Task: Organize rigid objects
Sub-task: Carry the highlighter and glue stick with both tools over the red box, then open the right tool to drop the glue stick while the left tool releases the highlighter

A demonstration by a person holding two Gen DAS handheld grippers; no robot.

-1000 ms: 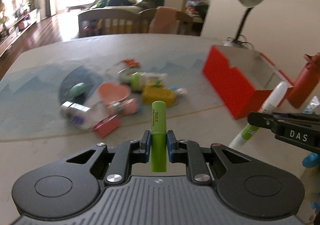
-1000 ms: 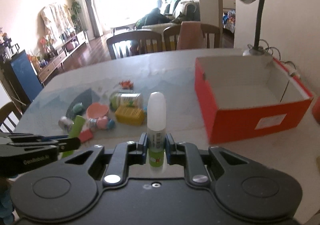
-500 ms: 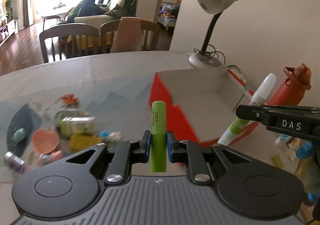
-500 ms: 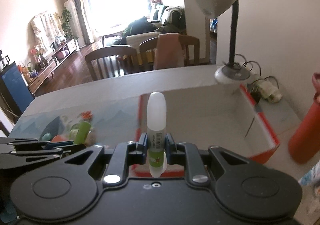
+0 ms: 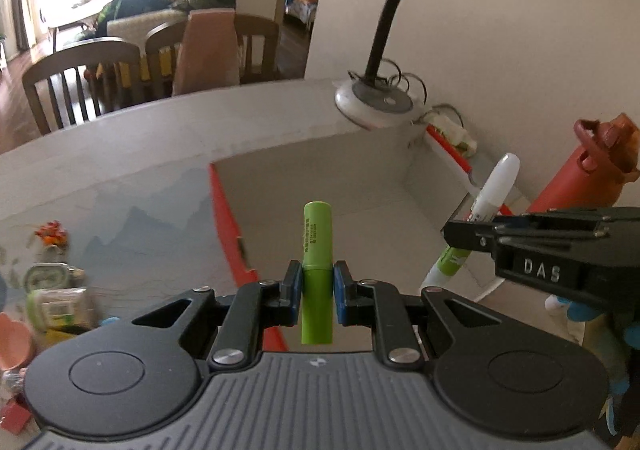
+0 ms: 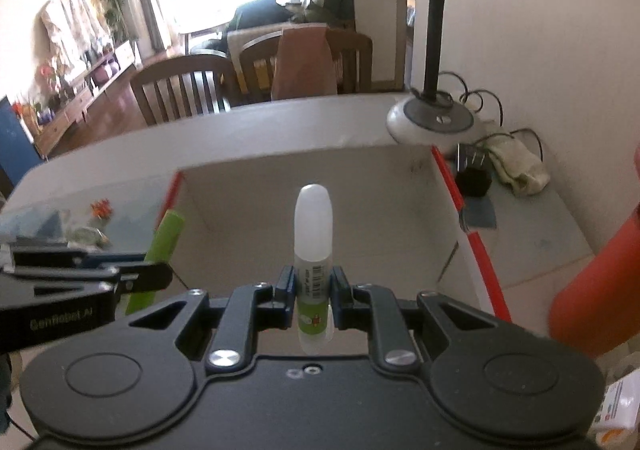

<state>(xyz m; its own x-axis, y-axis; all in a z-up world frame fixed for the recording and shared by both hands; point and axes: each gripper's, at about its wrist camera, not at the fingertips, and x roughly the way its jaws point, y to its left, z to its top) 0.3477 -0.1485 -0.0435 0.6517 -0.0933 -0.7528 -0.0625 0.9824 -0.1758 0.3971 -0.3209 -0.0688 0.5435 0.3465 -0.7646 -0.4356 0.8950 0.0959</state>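
Both grippers are loaded and hanging over the open red box [image 5: 224, 201] right now. The left gripper [image 5: 317, 286] has its blue pads squeezed tight on a bright green cylinder [image 5: 317, 250], looks like a battery with small print down the side, standing straight up between the fingers. The right gripper [image 6: 313, 286] is clamped the same way on a glue bottle [image 6: 313, 234] with a translucent white cap, barcode and green label, also upright.

In the left wrist view the right gripper pokes in from the side with the glue tilted over the box's far corner. The box has white inner walls and a red outside, and from both views it's got nothing visible on its floor.

Off to the left on the table mat [image 5: 140, 242] is a blurry pile of small stuff, including a pink heart-shaped dish [image 5: 12, 342]. A desk lamp [image 6: 432, 117] sits behind the box, and a red water bottle [image 5: 580, 177] stands to its right.
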